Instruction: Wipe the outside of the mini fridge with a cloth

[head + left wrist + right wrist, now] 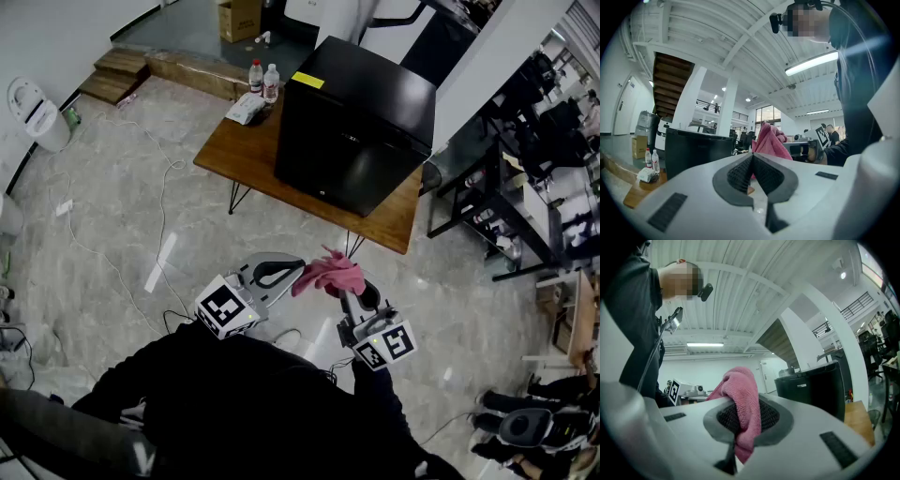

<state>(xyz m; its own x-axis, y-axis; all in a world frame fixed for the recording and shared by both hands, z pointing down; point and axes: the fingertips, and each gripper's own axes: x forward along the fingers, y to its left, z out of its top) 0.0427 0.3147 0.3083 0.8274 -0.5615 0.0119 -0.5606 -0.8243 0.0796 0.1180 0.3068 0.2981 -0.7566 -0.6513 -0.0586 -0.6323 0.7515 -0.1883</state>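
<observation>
Grey marbled floor (pixel 122 187) fills the head view, with a wooden table (pixel 244 159) ahead carrying the black fridge (pixel 356 122), door closed, on its right part. The fridge's front comes close to the table's near edge, and bare wood is left at the left. Two bottles (pixel 263 79) and a white packet (pixel 246 110) sit at the table's far left corner. A cardboard box (pixel 240 17) stands on the floor beyond; I cannot tell what is in it. Open floor lies between the person (pixel 244 412) and the table, and a thin cable (pixel 164 197) trails across it at left. The left gripper (pixel 281 272) and right gripper (pixel 360 296) are held low and near each other, well apart from the fridge, with the pink cloth (pixel 330 273) between them. From the left gripper view, the left gripper (pixel 752 157) has its jaws pressed together with nothing between them. The cloth (pixel 768 140) shows just beyond its tips, the fridge (pixel 696 150) stands at left on the table (pixel 640 192), and the bottles (pixel 651 160) are farther left. From the right gripper view, the right gripper (pixel 740 416) is clamped on the cloth (pixel 743 399), which bunches above the jaws and hangs down between the pads. The fridge (pixel 818 387) stands to the right on the table (pixel 858 420), clear of the cloth.
</observation>
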